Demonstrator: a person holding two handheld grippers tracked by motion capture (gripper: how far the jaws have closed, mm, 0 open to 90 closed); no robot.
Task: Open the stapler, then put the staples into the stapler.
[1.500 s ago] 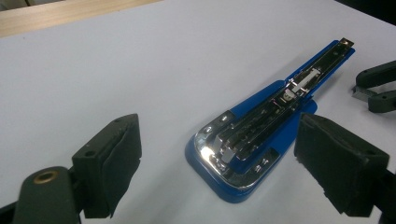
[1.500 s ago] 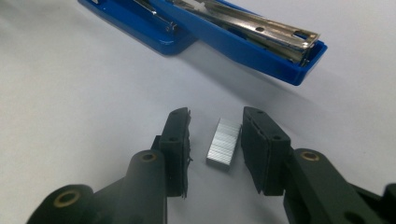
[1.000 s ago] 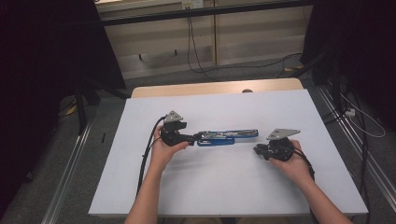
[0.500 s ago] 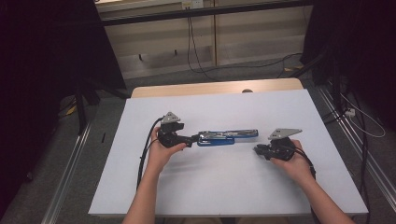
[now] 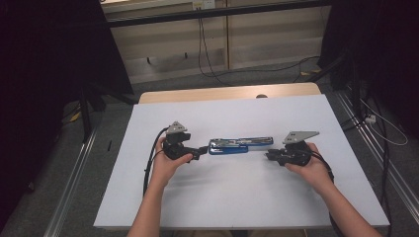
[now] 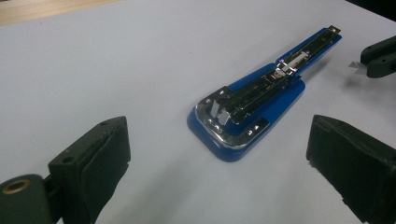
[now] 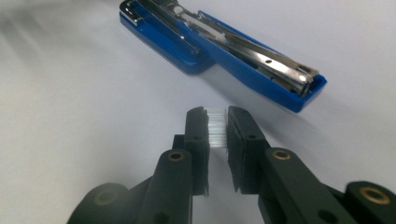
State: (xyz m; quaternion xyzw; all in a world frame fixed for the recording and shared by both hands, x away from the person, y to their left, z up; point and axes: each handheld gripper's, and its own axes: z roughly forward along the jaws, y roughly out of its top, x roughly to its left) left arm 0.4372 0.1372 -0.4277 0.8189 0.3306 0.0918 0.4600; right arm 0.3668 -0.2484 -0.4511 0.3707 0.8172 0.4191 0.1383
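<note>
Blue stapler [image 5: 240, 146] lies flipped open mid-worktop [image 5: 237, 197]; left tool [image 6: 219, 154], jaws just spread wide, lets it go, while right tool [image 7: 217, 122] beside it pinches a staple strip [image 7: 217, 128], ready for loading.

A blue plastic stapler [image 5: 240, 146] with shiny silver metal rails is lying opened on the white table [image 5: 247, 197]; a silvery staple strip [image 7: 217, 128] is glinting between black jaws.
</note>
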